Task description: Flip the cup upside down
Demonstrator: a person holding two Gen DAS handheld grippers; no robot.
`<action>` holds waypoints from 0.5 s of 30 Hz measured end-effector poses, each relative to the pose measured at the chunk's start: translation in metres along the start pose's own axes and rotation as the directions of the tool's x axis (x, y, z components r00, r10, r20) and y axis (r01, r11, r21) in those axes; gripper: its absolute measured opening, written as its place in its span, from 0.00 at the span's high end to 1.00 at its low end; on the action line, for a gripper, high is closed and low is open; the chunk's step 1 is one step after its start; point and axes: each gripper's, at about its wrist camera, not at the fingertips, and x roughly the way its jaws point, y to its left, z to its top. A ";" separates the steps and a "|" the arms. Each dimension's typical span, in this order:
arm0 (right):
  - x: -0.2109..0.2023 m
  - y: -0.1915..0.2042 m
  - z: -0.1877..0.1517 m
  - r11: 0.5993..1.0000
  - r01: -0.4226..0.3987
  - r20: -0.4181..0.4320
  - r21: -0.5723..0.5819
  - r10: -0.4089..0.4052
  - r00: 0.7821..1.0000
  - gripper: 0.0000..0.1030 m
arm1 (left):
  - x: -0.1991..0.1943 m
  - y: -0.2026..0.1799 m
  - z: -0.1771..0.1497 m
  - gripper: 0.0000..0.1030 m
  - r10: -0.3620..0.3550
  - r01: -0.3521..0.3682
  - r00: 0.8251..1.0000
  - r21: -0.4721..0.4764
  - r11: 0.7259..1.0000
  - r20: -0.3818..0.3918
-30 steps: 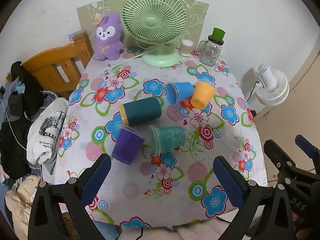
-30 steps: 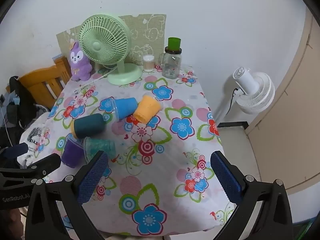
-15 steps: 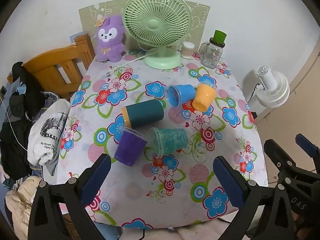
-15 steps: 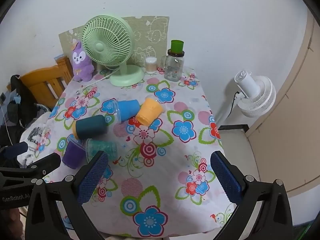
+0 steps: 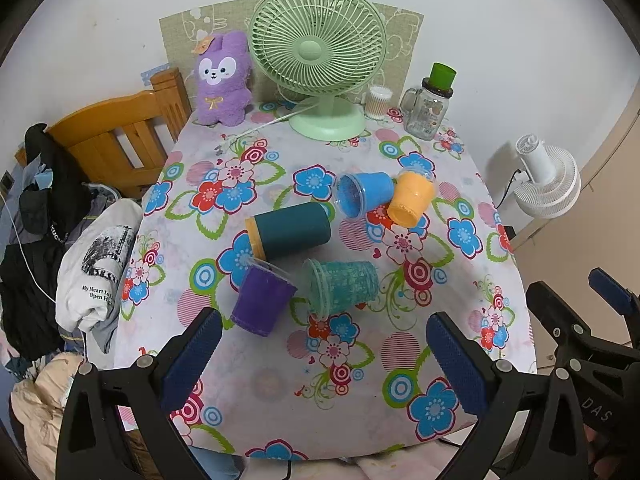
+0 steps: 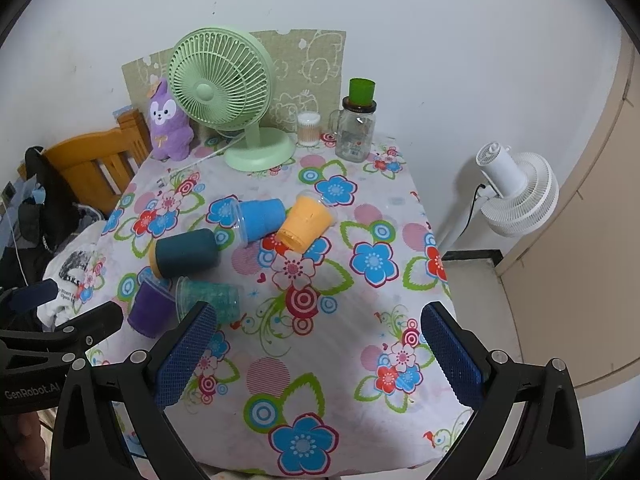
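Several cups lie on their sides on the flowered tablecloth [image 5: 280, 380]: a dark teal cup [image 5: 290, 230] [image 6: 186, 252], a blue cup [image 5: 364, 196] [image 6: 258, 216], an orange cup [image 5: 410, 204] [image 6: 306, 222], a see-through teal cup [image 5: 342, 286] [image 6: 210, 296] and a purple cup [image 5: 262, 302] [image 6: 152, 310]. My left gripper [image 5: 320, 356] is open and empty above the near part of the table, just short of the purple and see-through cups. My right gripper [image 6: 320, 352] is open and empty, right of the left one.
At the back stand a green desk fan [image 5: 320, 56], a purple plush toy [image 5: 224, 80], a cotton swab jar [image 5: 378, 102] and a glass jar with a green lid [image 5: 430, 108]. A wooden chair with clothes [image 5: 112, 136] is left; a white floor fan [image 5: 548, 180] is right.
Both grippers have pulled back and risen a little, so the table and cups look farther away. The cups have not moved. Both grippers stay open.
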 end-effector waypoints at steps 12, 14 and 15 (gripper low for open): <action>0.004 -0.001 0.003 1.000 -0.007 -0.005 -0.005 0.007 1.000 0.00 | 0.005 0.000 0.004 0.00 0.017 -0.017 1.000 0.007 1.000 0.004; 0.004 0.000 0.004 1.000 -0.009 -0.006 -0.006 0.009 1.000 0.00 | 0.005 0.001 0.004 0.00 0.019 -0.019 1.000 0.005 1.000 0.003; 0.005 0.000 0.005 1.000 -0.010 -0.008 -0.007 0.010 1.000 0.00 | 0.005 0.001 0.004 0.00 0.019 -0.020 1.000 0.005 1.000 0.004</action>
